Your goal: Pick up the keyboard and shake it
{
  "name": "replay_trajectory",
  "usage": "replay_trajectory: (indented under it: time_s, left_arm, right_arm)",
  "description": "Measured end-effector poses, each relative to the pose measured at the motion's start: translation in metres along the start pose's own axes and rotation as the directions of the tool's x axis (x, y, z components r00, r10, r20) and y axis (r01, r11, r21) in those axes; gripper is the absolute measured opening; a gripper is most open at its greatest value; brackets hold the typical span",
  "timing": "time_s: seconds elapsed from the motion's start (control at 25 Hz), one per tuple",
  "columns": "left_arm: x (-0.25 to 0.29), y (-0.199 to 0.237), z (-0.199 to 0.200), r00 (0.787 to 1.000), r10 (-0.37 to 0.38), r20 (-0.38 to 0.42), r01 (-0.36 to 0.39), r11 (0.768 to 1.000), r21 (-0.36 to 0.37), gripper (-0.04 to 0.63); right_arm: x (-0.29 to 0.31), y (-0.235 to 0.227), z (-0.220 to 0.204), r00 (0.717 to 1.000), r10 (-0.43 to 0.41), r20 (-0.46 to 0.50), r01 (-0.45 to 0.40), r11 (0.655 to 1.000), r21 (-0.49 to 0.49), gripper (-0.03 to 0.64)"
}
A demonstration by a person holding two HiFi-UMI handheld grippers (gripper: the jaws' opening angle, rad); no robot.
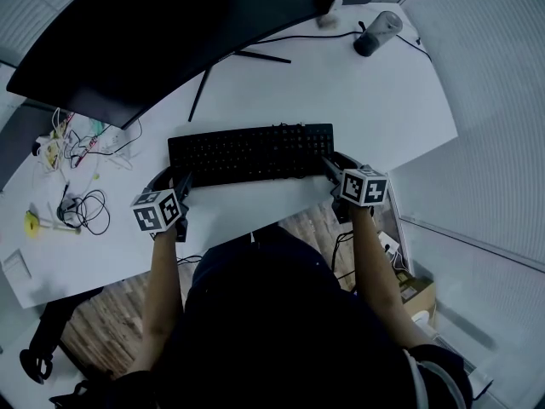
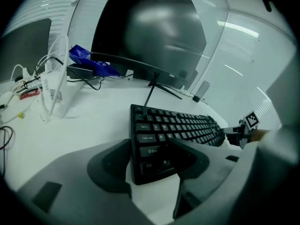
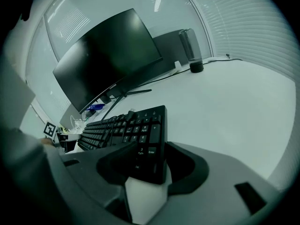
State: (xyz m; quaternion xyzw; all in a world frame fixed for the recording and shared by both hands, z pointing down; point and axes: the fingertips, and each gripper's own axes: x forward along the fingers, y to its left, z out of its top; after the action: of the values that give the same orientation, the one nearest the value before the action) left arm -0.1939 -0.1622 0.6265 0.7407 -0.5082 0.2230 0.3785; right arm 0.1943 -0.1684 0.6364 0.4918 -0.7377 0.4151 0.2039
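The big white tabletop (image 1: 366, 100) holds the long black plastic keyboard (image 1: 251, 153), which lies flat near the front edge. The left hand-held gripper (image 1: 173, 179) has its jaws wide apart around the keyboard's left end. The right hand-held gripper (image 1: 339, 164) does the same at the right end. Neither seems to squeeze. Grabbing, lifting and shaking all look left to do.
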Motion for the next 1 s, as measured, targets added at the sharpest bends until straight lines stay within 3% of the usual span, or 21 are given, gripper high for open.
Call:
replay_trajectory:
  time_s: [0.12,0.24,0.4,0.48,0.6,0.68,0.88,1.0]
  left_arm:
    - [-0.009,-0.001,0.006,0.999,0.036,0.028,-0.037,0.999,0.028,0.262]
    - [-0.027,-0.012,0.026,0.995,0.035,0.097,-0.041,0.997,0.061,0.264]
    - [-0.063,-0.046,0.079,0.965,0.02,0.263,-0.067,0.983,0.17,0.264]
    - [-0.087,-0.073,0.113,0.93,-0.007,0.368,-0.086,0.967,0.238,0.246]
    - [-0.126,-0.115,0.164,0.855,-0.061,0.516,-0.124,0.94,0.317,0.112]
    - [-0.153,-0.142,0.193,0.801,-0.097,0.591,-0.151,0.922,0.356,0.042]
    - [-0.212,-0.193,0.243,0.71,-0.17,0.683,-0.173,0.899,0.403,0.023]
    - [-0.245,-0.213,0.262,0.663,-0.196,0.722,-0.179,0.895,0.408,0.023]
  right_arm:
    - [-0.007,0.0,0.007,0.995,-0.098,0.005,0.098,0.992,-0.082,0.214]
    - [-0.024,0.017,0.03,0.984,-0.169,0.061,0.179,0.957,-0.226,0.222]
    - [-0.056,0.083,0.085,0.962,-0.107,0.251,0.197,0.91,-0.365,0.217]
    - [-0.077,0.123,0.118,0.932,-0.038,0.361,0.191,0.897,-0.399,0.156]
    - [-0.115,0.175,0.164,0.859,0.05,0.509,0.203,0.88,-0.43,0.054]
    - [-0.143,0.202,0.193,0.802,0.103,0.588,0.21,0.874,-0.439,0.032]
    - [-0.216,0.256,0.24,0.662,0.201,0.722,0.245,0.852,-0.463,0.026]
    - [-0.25,0.278,0.255,0.6,0.226,0.767,0.282,0.838,-0.467,0.026]
